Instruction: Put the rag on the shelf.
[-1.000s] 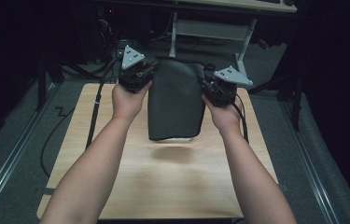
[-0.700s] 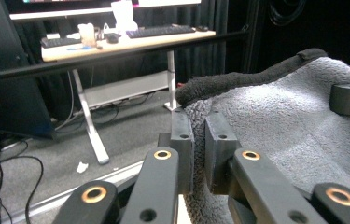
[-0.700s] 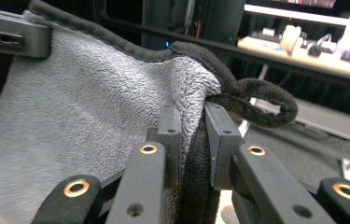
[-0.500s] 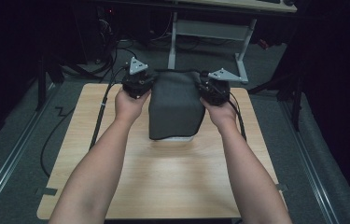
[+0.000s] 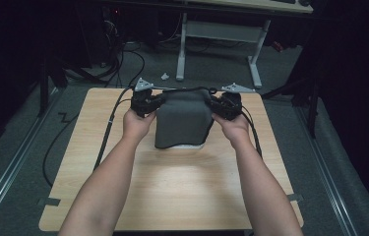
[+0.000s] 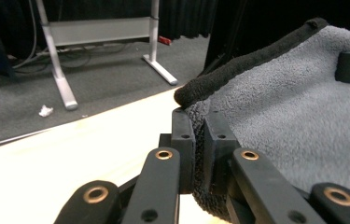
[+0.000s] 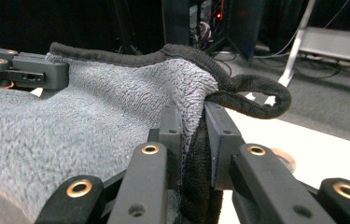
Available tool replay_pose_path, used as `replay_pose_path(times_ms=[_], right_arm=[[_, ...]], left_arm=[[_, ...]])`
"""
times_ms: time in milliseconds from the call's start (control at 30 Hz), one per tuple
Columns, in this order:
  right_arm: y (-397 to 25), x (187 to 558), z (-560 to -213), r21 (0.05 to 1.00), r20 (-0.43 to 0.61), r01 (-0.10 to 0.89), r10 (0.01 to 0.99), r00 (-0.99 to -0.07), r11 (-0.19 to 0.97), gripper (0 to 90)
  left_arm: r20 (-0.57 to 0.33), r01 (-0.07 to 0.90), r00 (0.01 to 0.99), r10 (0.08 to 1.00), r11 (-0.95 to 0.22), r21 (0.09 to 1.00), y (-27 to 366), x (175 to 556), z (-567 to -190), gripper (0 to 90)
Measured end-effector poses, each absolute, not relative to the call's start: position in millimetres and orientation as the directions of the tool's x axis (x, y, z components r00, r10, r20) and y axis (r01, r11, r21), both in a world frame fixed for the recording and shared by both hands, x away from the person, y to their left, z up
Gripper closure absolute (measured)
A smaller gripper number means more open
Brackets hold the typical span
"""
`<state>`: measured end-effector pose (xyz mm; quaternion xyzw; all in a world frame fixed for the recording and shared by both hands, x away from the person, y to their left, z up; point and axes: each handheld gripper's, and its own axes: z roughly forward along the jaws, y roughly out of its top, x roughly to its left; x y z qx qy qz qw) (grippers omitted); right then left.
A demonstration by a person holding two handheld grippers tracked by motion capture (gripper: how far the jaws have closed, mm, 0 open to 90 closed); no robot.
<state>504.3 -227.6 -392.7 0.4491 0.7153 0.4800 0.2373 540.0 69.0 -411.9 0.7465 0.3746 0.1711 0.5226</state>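
A grey fleecy towel (image 5: 182, 118) with a black hem lies folded on the wooden table (image 5: 172, 187), held up along its far edge. My left gripper (image 5: 156, 101) pinches the towel's far left corner (image 6: 196, 100), jaws shut on the cloth. My right gripper (image 5: 212, 102) pinches the far right corner (image 7: 196, 112), jaws shut on a thick fold. The towel (image 7: 70, 121) stretches between the two, and the left gripper's jaw tips (image 7: 32, 72) show at its other end. A light underside edge (image 5: 187, 146) peeks out at the near end.
Black cables (image 5: 110, 123) run off the table's left side to the floor. A white desk frame (image 5: 221, 34) stands beyond the table on grey carpet. A scrap of white paper (image 6: 45, 110) lies on the floor. Dark surroundings on both sides.
Both grippers have carried the towel's held edge away from the person toward the table's far side, and the towel now lies lower and flatter on the table.
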Motion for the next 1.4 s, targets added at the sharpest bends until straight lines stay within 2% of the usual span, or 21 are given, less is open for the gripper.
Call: replay_pose_path(times_ms=[100,367,433,833,967,1133,1267,1400], right_arm=[[-228,503,-398,0.895,0.067,0.414,0.866,-0.495,0.168,79.3],[-232,498,-406,0.892,0.098,0.424,0.850,-0.517,0.155,79.3],[-231,497,-409,0.887,0.077,0.426,0.854,-0.515,0.177,79.3],[-235,500,-428,0.871,0.169,0.481,0.858,-0.485,0.100,78.2],[-234,500,-429,0.869,0.170,0.485,0.858,-0.484,0.101,77.6],[-236,499,-425,0.865,0.152,0.488,0.870,-0.470,0.113,69.2],[-237,499,-422,0.869,0.135,0.480,0.877,-0.461,0.119,67.7],[-236,500,-420,0.870,0.121,0.478,0.887,-0.445,0.121,62.4]], left_arm=[[-0.144,0.395,0.665,0.733,-0.181,0.901,69,539,-418,84.5],[-0.187,0.424,0.662,0.725,-0.158,0.892,71,535,-431,84.5],[-0.201,0.438,0.660,0.724,-0.154,0.886,71,535,-435,84.5],[-0.275,0.492,0.648,0.710,-0.115,0.863,75,534,-451,84.2],[-0.298,0.505,0.645,0.704,-0.101,0.857,77,533,-453,84.2],[-0.294,0.505,0.648,0.703,-0.107,0.856,77,532,-450,83.5],[-0.271,0.491,0.654,0.707,-0.124,0.862,77,529,-447,83.8],[-0.254,0.486,0.648,0.718,-0.133,0.864,79,527,-444,84.1]])
